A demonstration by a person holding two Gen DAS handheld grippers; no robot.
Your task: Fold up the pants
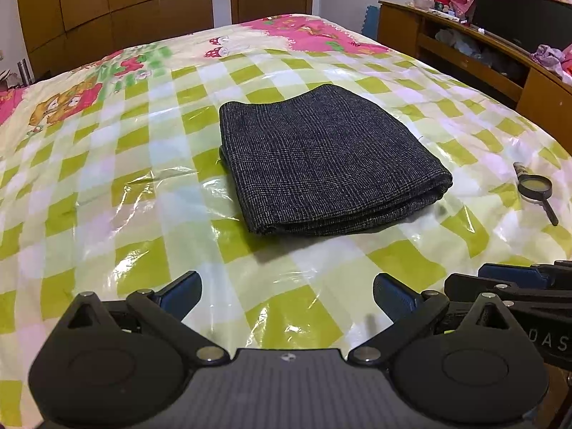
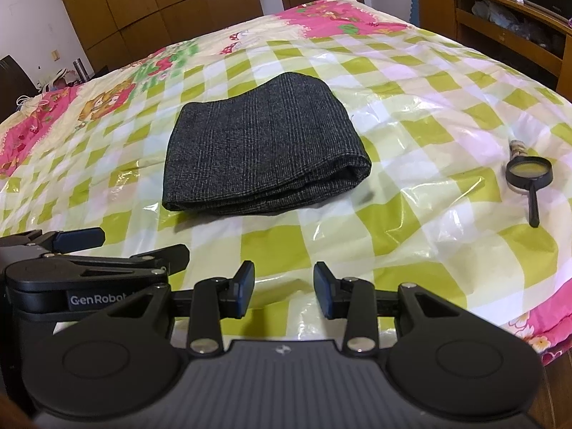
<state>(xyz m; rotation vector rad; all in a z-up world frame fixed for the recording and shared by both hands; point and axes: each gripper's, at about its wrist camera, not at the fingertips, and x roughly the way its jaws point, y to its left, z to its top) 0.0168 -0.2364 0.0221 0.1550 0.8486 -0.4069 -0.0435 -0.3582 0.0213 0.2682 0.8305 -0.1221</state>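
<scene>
Lying in the middle of the bed (image 1: 107,186), the pants (image 1: 321,157) form a compact dark checked bundle, several layers stacked with the rounded fold edge turned toward the cameras and to the right. That shape suggests the folding is finished or very nearly so: no leg or waistband trails loose, and the corners sit roughly over one another, so the bundle rests flat without anything holding it. The glossy plastic sheet (image 1: 271,307) over the checked bedspread probably keeps the cloth sliding freely.

Neither claw touches the cloth. The left claw (image 1: 287,296) hangs near the front edge of the bed, well apart from the pants, its blue pads spread wide and gripping nothing. The right claw (image 2: 284,291) sits beside it, pads parted by a narrower gap, also empty. Both are held back and low, likely so the person can check the result with a clear view of it rather than reach in again.

A magnifying glass (image 2: 529,175) lies to the right of the pants, apart from them, handle pointing toward the cameras; it plays no part in the folding. A wooden cabinet (image 1: 464,50) stands along the far right wall.

If any step remains, it would be a light smoothing of the top layer.
</scene>
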